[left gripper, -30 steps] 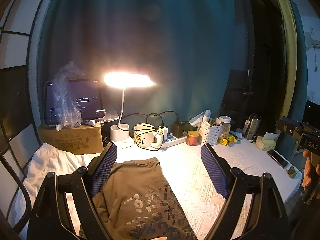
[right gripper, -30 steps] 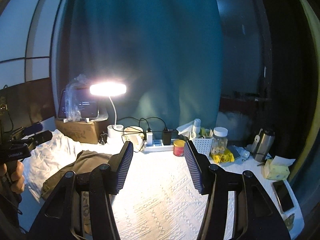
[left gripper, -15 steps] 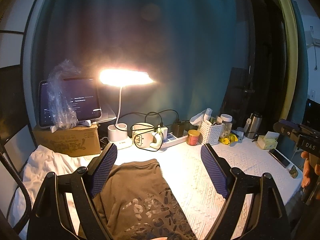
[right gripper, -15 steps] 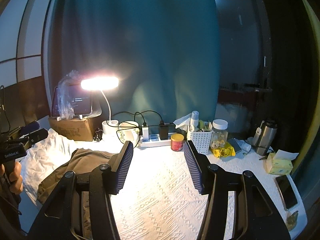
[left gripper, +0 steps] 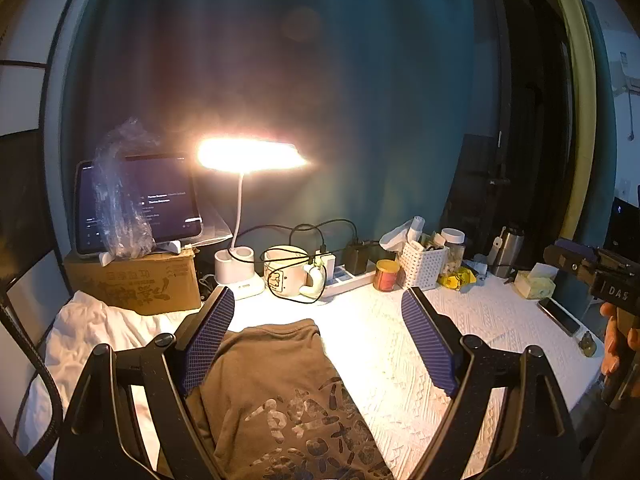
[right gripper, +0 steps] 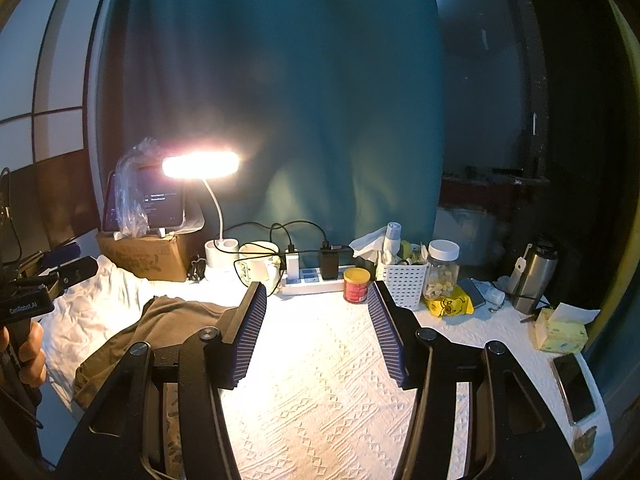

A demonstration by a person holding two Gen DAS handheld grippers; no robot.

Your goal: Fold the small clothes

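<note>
The tabletop (right gripper: 320, 368), covered in a white textured cloth, carried everything, with a crumpled white sheet (left gripper: 92, 332) bunched at its left end. On that left part lay the task's thing, an olive-brown cotton T-shirt (left gripper: 272, 376) with a mottled print on its front, its plain hem or collar edge toward the back edge where the clutter stood. I judged it light, limp and easy to drag: it would slump wherever I lifted it and wrinkle if pulled one-handed, so two pinches at opposite corners of one edge looked the best hold, well clear of the printed patch, which might be stiffer.

My left hand-held gripper (left gripper: 320, 344) hung just above the shirt, its blue ribbed pads spread wide with nothing pinched; the left pad overlapped the shirt's edge in view, but I could not tell whether it touched. My right hand-held gripper (right gripper: 316, 336) was likewise spread and empty, over bare cloth to the right of the shirt.

Along the back edge stood a cardboard box (right gripper: 148, 256) under a tablet, a lit white desk lamp (right gripper: 200, 164), a cream mug (left gripper: 288, 272), a white power strip (right gripper: 312, 284) and a small red tin (right gripper: 356, 286), all near enough that a swung sleeve could catch the cables.
</note>
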